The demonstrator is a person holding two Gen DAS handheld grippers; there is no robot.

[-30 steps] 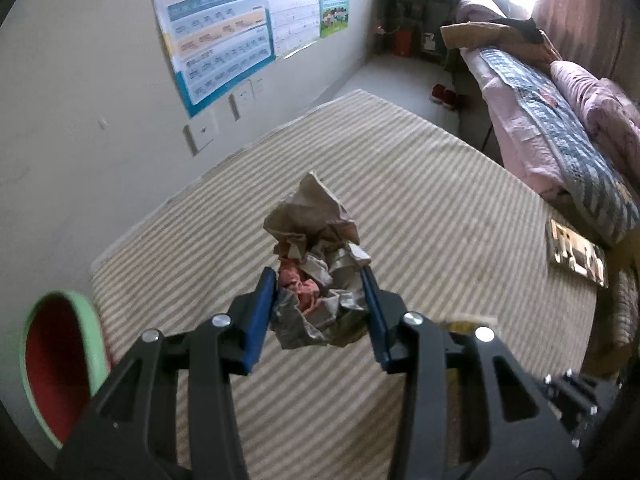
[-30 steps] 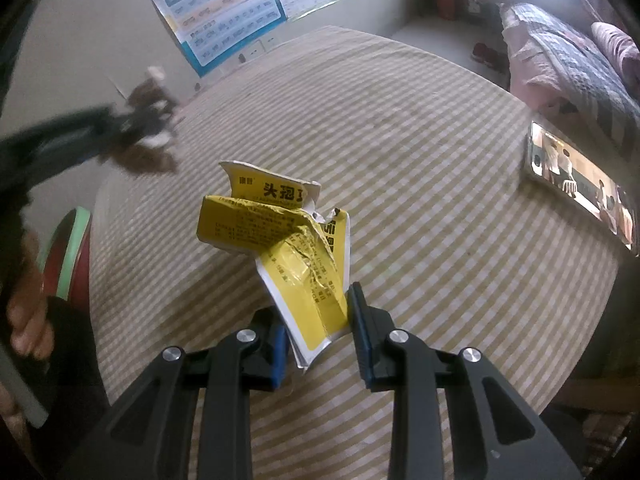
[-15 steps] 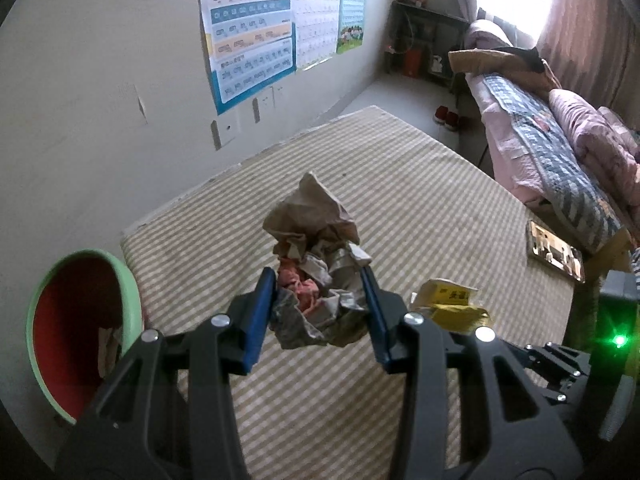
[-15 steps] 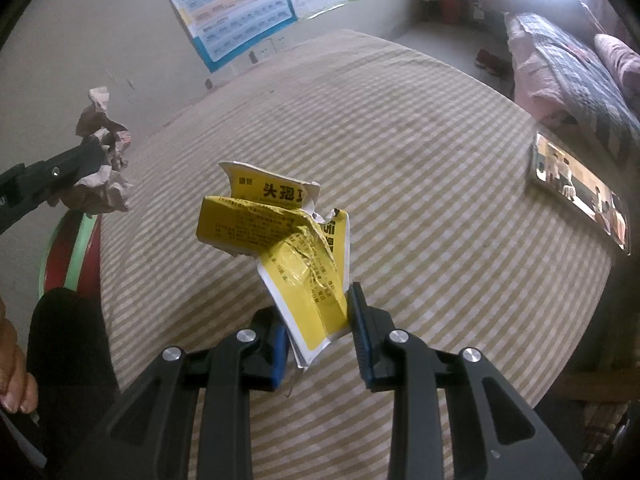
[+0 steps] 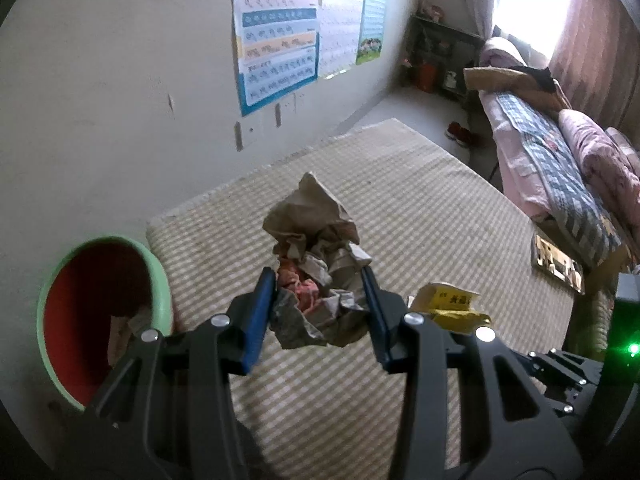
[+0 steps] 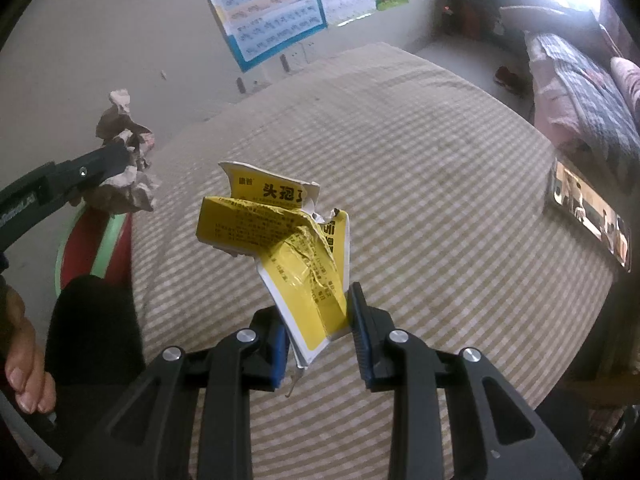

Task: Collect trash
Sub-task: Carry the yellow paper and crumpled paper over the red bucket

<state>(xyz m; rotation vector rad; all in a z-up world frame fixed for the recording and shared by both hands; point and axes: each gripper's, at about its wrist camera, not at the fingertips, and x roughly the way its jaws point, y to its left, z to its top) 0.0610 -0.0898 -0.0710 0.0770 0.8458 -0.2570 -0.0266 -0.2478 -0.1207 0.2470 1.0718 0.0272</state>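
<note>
My left gripper [image 5: 318, 304] is shut on a crumpled brown paper wad [image 5: 316, 264] with a pink scrap inside, held above the striped table. A green-rimmed red bin [image 5: 100, 320] stands off the table's left edge, down-left of the wad, with some scraps inside. My right gripper [image 6: 320, 332] is shut on a torn yellow carton [image 6: 292, 248], held above the table's near side. In the right wrist view the left gripper [image 6: 100, 164] and its wad [image 6: 124, 160] hang at the left over the bin [image 6: 100, 248]. The carton [image 5: 452, 304] shows in the left wrist view.
A beige striped cloth covers the table [image 6: 420, 184], set against a wall with posters [image 5: 280, 32]. A phone [image 6: 588, 212] lies near the table's right edge. A bed [image 5: 560, 152] stands to the right. A person's hand [image 6: 20, 360] shows at lower left.
My left gripper has swung left with the wad, so the bin shows larger and closer. The right gripper holds the carton nearly still.
</note>
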